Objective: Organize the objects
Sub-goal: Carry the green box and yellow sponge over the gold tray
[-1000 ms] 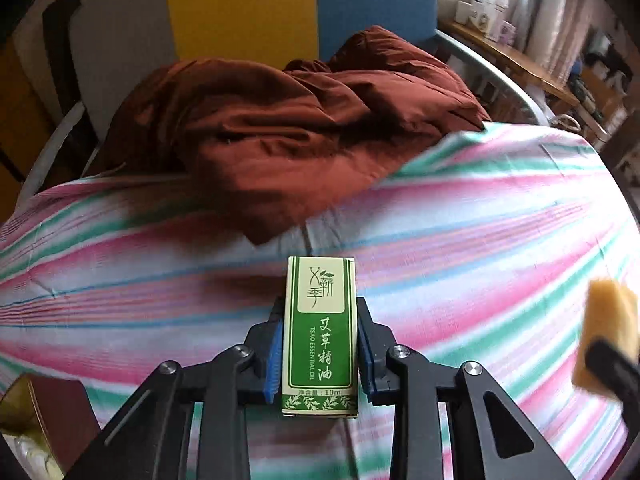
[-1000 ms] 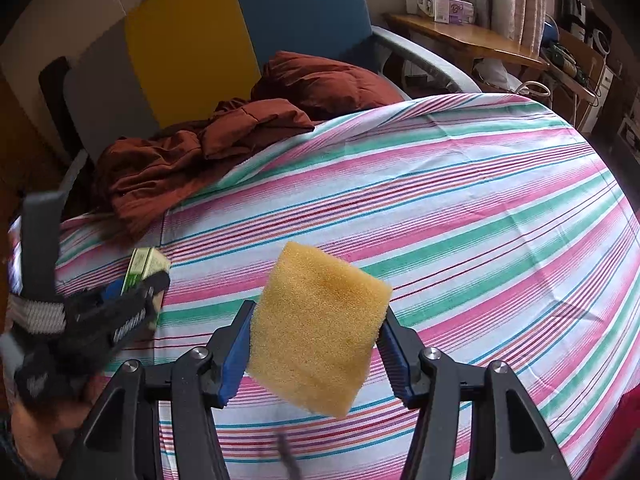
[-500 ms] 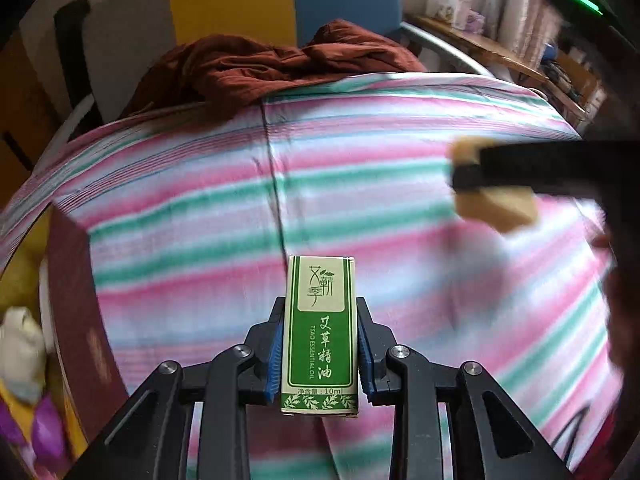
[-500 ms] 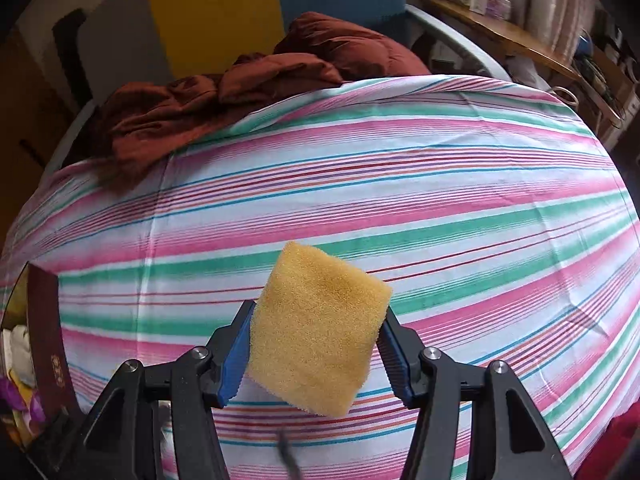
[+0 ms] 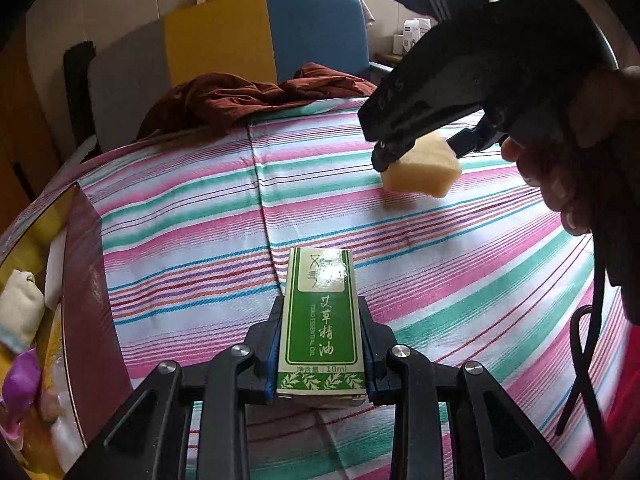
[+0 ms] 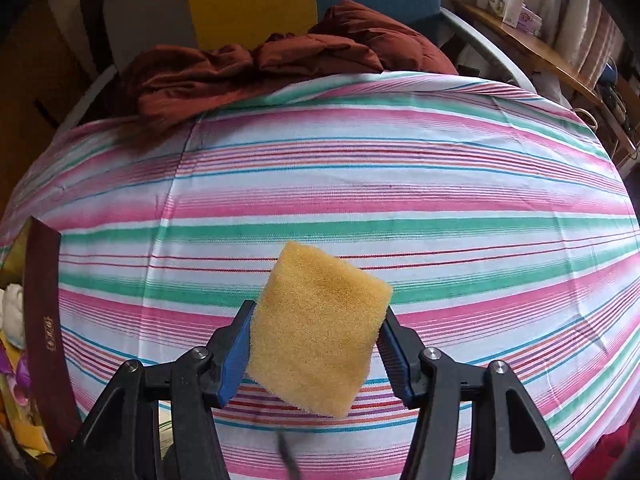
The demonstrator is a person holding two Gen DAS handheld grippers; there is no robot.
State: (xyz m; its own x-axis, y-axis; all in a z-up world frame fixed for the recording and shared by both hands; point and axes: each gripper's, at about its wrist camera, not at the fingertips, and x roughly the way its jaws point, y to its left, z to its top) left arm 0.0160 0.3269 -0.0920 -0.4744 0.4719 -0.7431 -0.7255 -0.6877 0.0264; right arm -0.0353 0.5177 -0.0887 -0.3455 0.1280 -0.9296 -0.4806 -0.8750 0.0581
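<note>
My left gripper point(image 5: 320, 344) is shut on a green and white essential oil box point(image 5: 321, 320) and holds it above the striped cloth. My right gripper point(image 6: 316, 340) is shut on a yellow sponge point(image 6: 318, 332), tilted, above the cloth. In the left wrist view the right gripper point(image 5: 404, 152) and its sponge point(image 5: 422, 170) hang to the upper right of the oil box. A dark red box point(image 5: 86, 300) with small items inside stands at the left; it also shows in the right wrist view point(image 6: 40, 320).
A striped pink, green and white cloth point(image 6: 400, 200) covers the table. A rust-brown garment point(image 6: 260, 68) lies at the far edge against a grey, yellow and blue chair back point(image 5: 224, 44). A wooden shelf point(image 6: 532, 44) with small boxes stands far right.
Both grippers have moved back and left while still holding their objects. The dark red box has come into view at the left, and the right gripper now shows large in the left wrist view.
</note>
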